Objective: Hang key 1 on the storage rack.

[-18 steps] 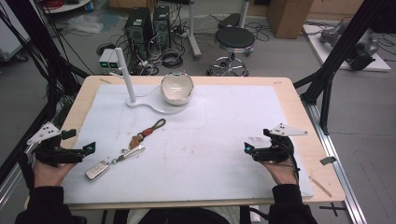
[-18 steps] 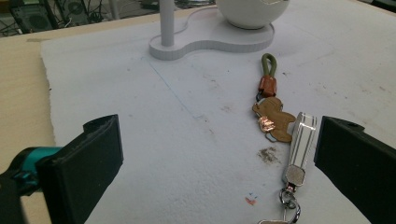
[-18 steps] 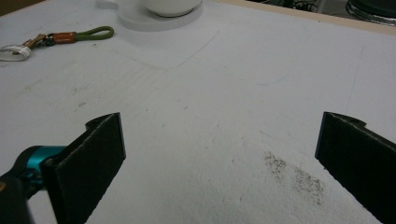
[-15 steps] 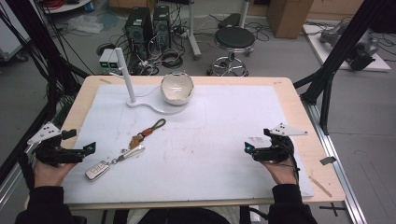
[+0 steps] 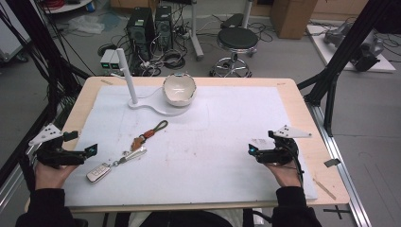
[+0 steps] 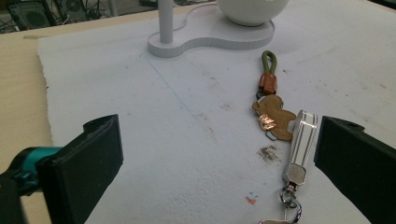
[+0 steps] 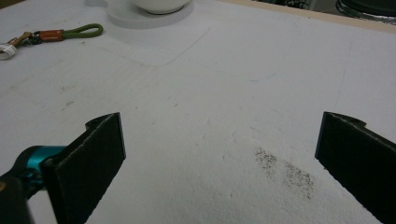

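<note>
Silver key fob point(image 5: 98, 172) | chained metal bar point(image 6: 301, 144) | tan tag point(image 6: 272, 116) | green loop point(image 6: 267, 62)

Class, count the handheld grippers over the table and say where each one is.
2. The left gripper hovers at the table's left edge beside the key bunch; the right gripper hovers near the right edge, over bare white mat.

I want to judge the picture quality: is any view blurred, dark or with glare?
High view: even light, slightly soft, no glare on the keychain. Left gripper view: keychain sharp, near tongs blurred. Right gripper view: mat bright, tongs soft.
</note>
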